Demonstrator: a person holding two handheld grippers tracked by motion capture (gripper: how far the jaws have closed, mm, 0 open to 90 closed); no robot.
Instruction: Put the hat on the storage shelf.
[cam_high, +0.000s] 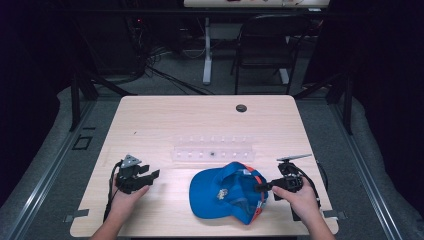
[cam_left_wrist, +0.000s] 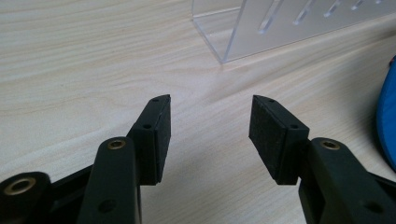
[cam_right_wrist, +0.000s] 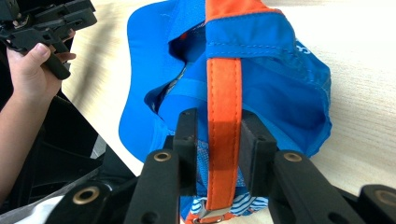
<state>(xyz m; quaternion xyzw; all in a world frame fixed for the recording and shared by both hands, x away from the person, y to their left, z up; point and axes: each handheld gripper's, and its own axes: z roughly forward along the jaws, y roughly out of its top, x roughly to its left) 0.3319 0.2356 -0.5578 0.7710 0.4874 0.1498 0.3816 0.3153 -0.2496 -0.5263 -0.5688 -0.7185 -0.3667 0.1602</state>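
Dark room all around, black curtains, with a folding chair (cam_high: 265, 42) and some cables on the floor behind a light wood bench (cam_high: 165, 120). On the bench sits a blue cap (cam_high: 225, 192), lying upside down so you look into the inside of it. The right gripper (cam_high: 261, 187) is at the cap's back edge with its jaws pressed in on the orange strap (cam_right_wrist: 223, 121), which runs straight up between them in the right gripper view; the blue cloth bunches just beyond the jaws. The left gripper (cam_high: 151, 175) is off to the cap's other side, well apart from it, jaws spread wide over bare wood with nothing between them. Ahead of that gripper, a bit to its right, stands a clear plastic rack (cam_left_wrist: 285, 23), and the cap's blue edge just peeks in at the far right of its view.
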